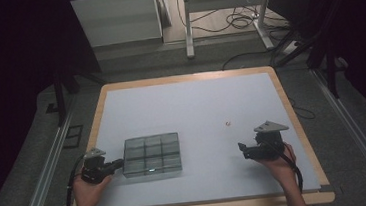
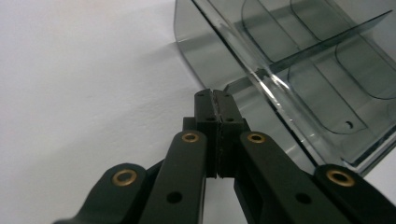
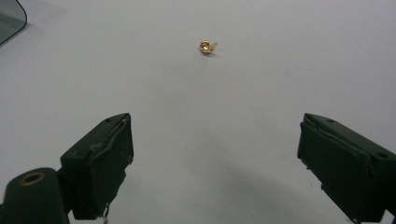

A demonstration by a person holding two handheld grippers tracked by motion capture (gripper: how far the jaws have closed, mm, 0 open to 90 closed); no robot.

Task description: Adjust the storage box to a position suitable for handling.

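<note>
Two grippers: our left gripper (image 1: 118, 163), jaws pressed together, touches the clear divided tray's (image 1: 152, 155) left edge; our right gripper (image 1: 242, 149) spreads wide, bare worktop (image 1: 196, 107) separating it from the small gold piece (image 1: 227, 123).

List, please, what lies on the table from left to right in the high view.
Left black tongs, shut → clear smoked-plastic box with nine compartments → small golden object → right black tongs, open.

small gold thing (image 3: 206, 47) too tiny to identify, clear organiser box (image 2: 308, 70) cut off by frame edge
</note>
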